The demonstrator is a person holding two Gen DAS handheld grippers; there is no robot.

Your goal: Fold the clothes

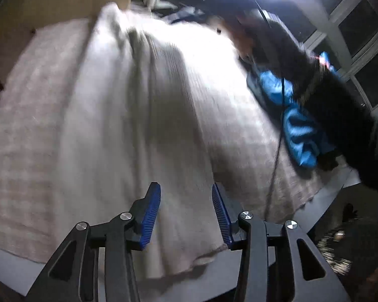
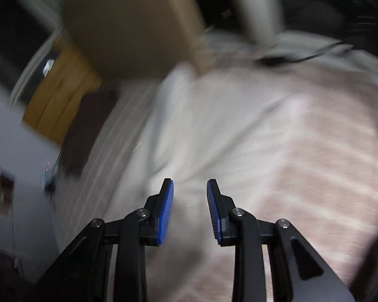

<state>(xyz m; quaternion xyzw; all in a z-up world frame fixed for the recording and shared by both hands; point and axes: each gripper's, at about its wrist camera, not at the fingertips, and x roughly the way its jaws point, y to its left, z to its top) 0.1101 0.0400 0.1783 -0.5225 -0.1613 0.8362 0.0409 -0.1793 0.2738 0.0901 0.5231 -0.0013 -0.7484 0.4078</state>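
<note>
Left wrist view: the left gripper hangs with its fingers spread apart and empty above a pale garment, which lies rumpled down the middle of the frame on a pinkish blanket; a blue cloth sits at right. Right wrist view, motion-blurred: the right gripper likewise has its fingers parted, holding nothing, over the same garment at centre frame, with the blanket at right.

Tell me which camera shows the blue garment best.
The left wrist view: the crumpled blue garment lies at the right, beside the white garment, partly behind a dark sleeve. The right wrist view shows none of it, only blurred white cloth.
</note>
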